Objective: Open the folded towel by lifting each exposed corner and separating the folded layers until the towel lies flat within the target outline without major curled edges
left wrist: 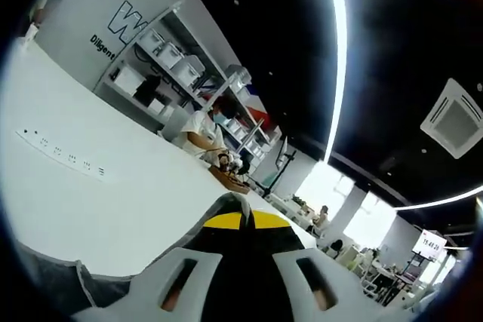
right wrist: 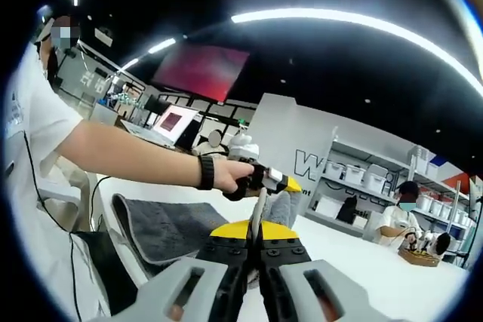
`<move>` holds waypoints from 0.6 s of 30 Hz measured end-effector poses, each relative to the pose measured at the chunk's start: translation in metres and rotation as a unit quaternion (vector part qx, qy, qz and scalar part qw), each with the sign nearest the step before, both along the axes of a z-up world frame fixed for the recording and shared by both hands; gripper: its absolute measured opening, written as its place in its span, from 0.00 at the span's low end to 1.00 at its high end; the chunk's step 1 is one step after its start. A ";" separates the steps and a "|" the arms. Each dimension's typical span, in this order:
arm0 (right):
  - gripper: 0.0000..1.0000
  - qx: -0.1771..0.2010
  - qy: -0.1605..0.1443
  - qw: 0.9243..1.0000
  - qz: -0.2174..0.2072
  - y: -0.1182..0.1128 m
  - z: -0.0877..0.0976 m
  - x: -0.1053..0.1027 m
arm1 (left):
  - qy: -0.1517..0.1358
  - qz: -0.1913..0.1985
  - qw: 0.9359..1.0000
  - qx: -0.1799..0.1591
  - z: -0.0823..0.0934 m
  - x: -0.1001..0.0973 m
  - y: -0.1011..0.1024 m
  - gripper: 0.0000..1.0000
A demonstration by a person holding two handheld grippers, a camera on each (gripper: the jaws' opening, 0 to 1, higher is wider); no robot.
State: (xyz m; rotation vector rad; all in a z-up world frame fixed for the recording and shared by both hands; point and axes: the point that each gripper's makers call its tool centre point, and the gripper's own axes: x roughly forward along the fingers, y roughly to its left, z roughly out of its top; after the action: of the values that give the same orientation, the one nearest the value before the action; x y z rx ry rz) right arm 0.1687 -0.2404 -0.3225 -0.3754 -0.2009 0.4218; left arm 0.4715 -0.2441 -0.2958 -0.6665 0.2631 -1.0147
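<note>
The grey towel (right wrist: 170,225) lies draped on the white desk (right wrist: 362,265). The left claw (right wrist: 273,179) pinches a raised fold of it. Above the towel, the right claw (right wrist: 255,250) is pressed together, empty.

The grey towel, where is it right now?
In the right gripper view, the grey towel lies on the white table, left of centre, below the person's forearm, with the left gripper holding up its far end.

Grey towel (right wrist: 170,225) of coarse matt cloth, smooth white table (left wrist: 113,186), gripper (right wrist: 256,258) jaws of matt plastic
</note>
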 end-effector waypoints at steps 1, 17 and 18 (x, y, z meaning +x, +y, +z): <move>0.00 0.000 0.000 1.000 -0.001 0.000 -0.001 0.000 | -0.002 -0.001 1.000 -0.002 0.001 0.000 -0.001 0.00; 0.00 -0.001 0.018 1.000 -0.010 -0.007 -0.020 -0.001 | -0.053 0.001 0.999 -0.007 0.011 -0.013 -0.019 0.00; 0.00 -0.001 0.018 1.000 -0.010 -0.007 -0.020 -0.001 | -0.052 0.001 0.999 -0.008 0.011 -0.013 -0.019 0.00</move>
State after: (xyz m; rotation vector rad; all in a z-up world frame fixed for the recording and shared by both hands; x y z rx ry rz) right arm 0.1673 -0.2476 -0.3427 -0.3717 -0.1612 0.4091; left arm 0.4584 -0.2635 -0.2850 -0.6256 0.1637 -1.0469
